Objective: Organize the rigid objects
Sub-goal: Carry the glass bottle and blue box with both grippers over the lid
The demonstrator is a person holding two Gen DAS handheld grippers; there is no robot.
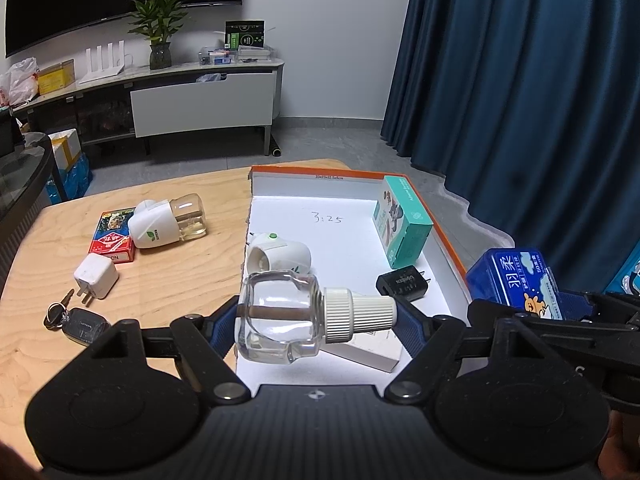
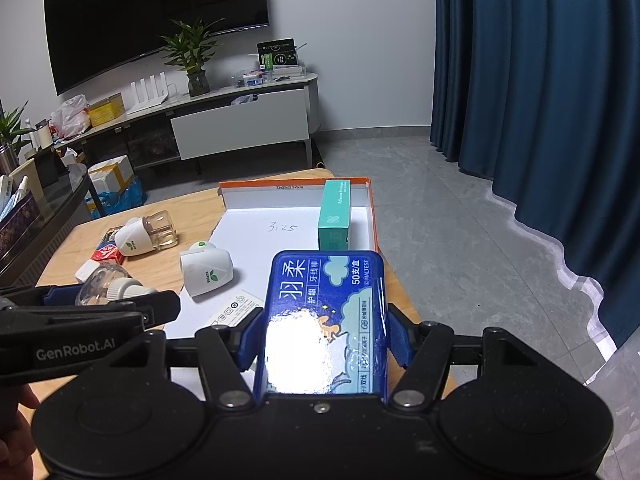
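Observation:
My left gripper [image 1: 316, 318] is shut on a clear glass refill bottle [image 1: 280, 320] with a white ribbed cap, held sideways over the near edge of the orange-rimmed white tray [image 1: 444, 240]. It also shows in the right wrist view [image 2: 108, 288]. My right gripper [image 2: 324, 336] is shut on a blue floss-pick box [image 2: 324, 320], held above the tray's near right corner; the box shows in the left wrist view [image 1: 516, 280]. In the tray lie a white plug-in diffuser [image 1: 280, 256], a teal box [image 1: 400, 220], a black charger [image 1: 402, 282] and a white flat box [image 1: 372, 352].
On the wooden table [image 1: 160, 280] left of the tray lie a diffuser with bottle [image 1: 168, 222], a red card box [image 1: 112, 240], a white charger [image 1: 96, 276] and a car key [image 1: 76, 322]. Blue curtain [image 1: 520, 80] on the right. TV console [image 1: 180, 92] beyond.

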